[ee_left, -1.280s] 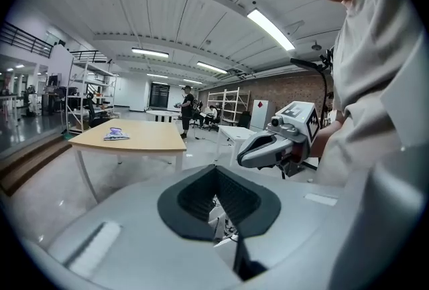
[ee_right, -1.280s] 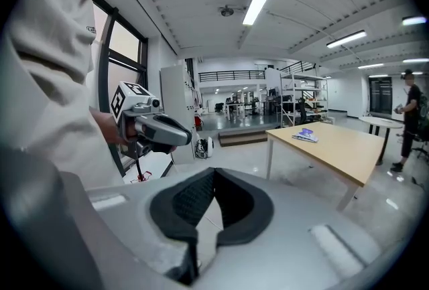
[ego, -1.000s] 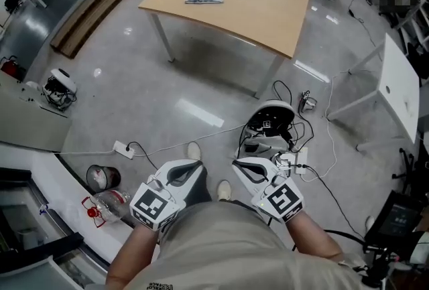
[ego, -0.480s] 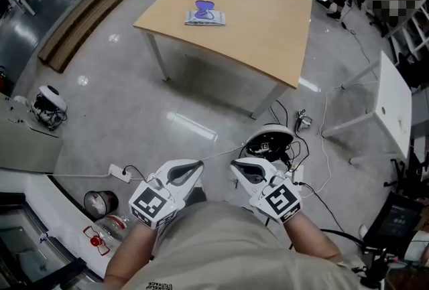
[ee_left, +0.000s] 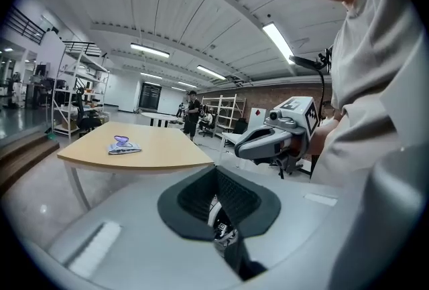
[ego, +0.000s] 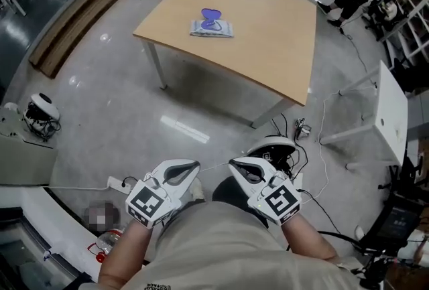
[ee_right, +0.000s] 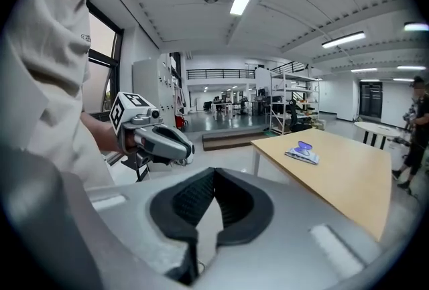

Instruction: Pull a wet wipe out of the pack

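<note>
The left gripper [ego: 193, 165] and the right gripper [ego: 232, 163] sit side by side, near each other, in front of the person's body. Well ahead of both stands a table [ego: 268, 21]. The pack of wipes [ego: 212, 26] lies on its left half, roughly in line with the gap between the grippers. On the floor just ahead of the right gripper lies a round device [ego: 271, 146] among cables. A power strip [ego: 115, 183] lies on the floor left of the left gripper. A second table [ego: 393, 104] stands well off to the right.

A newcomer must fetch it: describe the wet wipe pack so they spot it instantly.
Find the pale wooden table on the grey floor. The wet wipe pack lies flat toward its left side: whitish, purple flap on top, the only thing on that table.
</note>
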